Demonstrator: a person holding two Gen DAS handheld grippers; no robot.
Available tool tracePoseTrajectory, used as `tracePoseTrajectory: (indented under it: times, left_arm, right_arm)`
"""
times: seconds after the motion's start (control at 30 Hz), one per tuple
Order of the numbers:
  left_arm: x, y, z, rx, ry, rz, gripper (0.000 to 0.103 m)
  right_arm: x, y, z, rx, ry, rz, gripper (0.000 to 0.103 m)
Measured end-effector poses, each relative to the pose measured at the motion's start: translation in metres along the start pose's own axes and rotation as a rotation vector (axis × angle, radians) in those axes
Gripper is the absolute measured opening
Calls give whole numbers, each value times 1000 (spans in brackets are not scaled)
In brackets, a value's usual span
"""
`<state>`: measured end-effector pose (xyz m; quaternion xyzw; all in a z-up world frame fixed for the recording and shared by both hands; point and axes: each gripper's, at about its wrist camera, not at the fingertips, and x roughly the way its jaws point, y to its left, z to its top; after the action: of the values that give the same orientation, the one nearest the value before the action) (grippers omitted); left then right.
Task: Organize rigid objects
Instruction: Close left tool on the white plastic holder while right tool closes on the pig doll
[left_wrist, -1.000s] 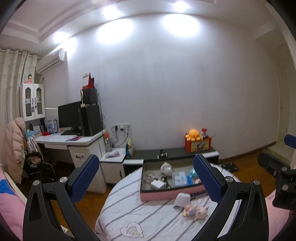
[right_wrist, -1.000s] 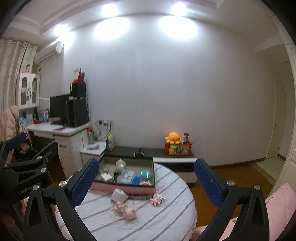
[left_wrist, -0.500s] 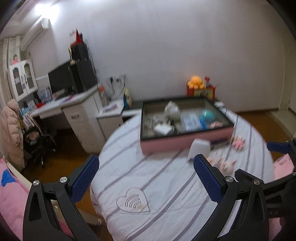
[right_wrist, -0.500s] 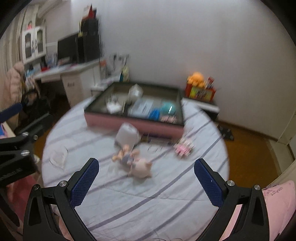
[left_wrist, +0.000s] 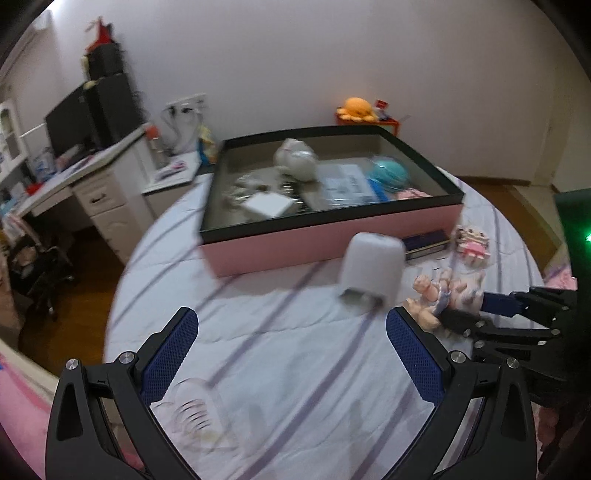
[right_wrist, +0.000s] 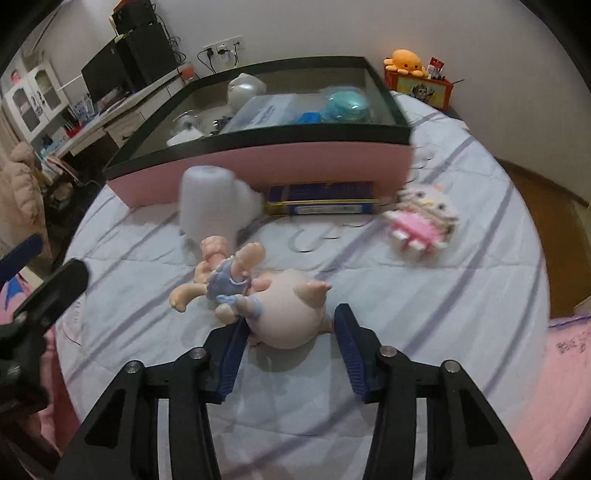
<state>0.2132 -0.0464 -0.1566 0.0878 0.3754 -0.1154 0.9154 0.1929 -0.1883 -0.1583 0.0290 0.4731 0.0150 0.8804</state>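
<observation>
A pig-headed doll (right_wrist: 291, 306) in blue clothes lies on the striped round table (right_wrist: 406, 314). My right gripper (right_wrist: 290, 319) is down over it and its jaws are closing. The doll's head sits between the pads, which stand close to its sides without clearly pressing. Off to the right of the left wrist view are the same doll (left_wrist: 432, 295) and right gripper (left_wrist: 465, 310). My left gripper (left_wrist: 291, 317) hangs open and empty above the cloth. Just ahead of it is a white rounded container (left_wrist: 369, 273). The pink box (left_wrist: 295, 243) with a black rim holds several items.
A flat dark blue box (right_wrist: 321, 199) lies against the pink box's front wall (right_wrist: 295, 162). A pink and white block figure (right_wrist: 424, 218) sits to the right. Beyond the table are a desk (left_wrist: 85, 173) with a monitor and an orange octopus plush (right_wrist: 404, 61). The table edge drops to a wood floor.
Both grippers have come down and tipped toward the table, so the objects look much nearer. The right jaws, wide before, have narrowed around the doll's head.
</observation>
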Motion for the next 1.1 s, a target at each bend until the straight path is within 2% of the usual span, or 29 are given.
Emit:
tracePoseTrajectory:
  times: [0.1,0.23,0.3,0.37,0.43,0.5,0.53,0.57,0.6,0.63,0.87,0.97,1.1]
  left_arm:
    - [18,-16,12,9,9,-39,103]
    - [47,-33,24,29,46,-51,103]
    - [63,-37,28,19,69,-34,102]
    - [73,-32,29,-7,81,-26,101]
    - [87,-27,29,-36,117,-63,99]
    - [95,-27,27,-45,147,-131,80]
    - [98,-31,26,-27,154,-132,78]
    - [97,-35,25,-8,140,-111,72]
    - [96,-39,25,10,134,-107,61]
    - [94,-40,25,17,129,-120,57]
    - [89,-33,24,9,144,-121,57]
    - [84,-30,22,8,148,-115,57]
    - [83,-23,20,4,149,-98,57]
  right_arm:
    - [-4,-23,2,38,-16,-80,39]
    - [-1,-42,11,75,-25,-32,39]
    - [6,-39,16,42,-35,-64,51]
    - [12,-42,20,44,-35,-46,54]
    - [17,-45,25,46,-37,-20,56]
    - [22,-42,30,17,-37,-32,58]
    - [26,-39,34,-17,-38,-41,59]
    - [28,-36,34,-47,-42,-50,61]
    - [29,-33,35,-66,-44,-58,64]
    - [31,-31,35,-85,-49,-64,64]
    - [28,-37,38,-46,-55,23,69]
    - [28,-37,40,-34,-58,81,77]
    - [33,-31,42,-37,-55,75,86]
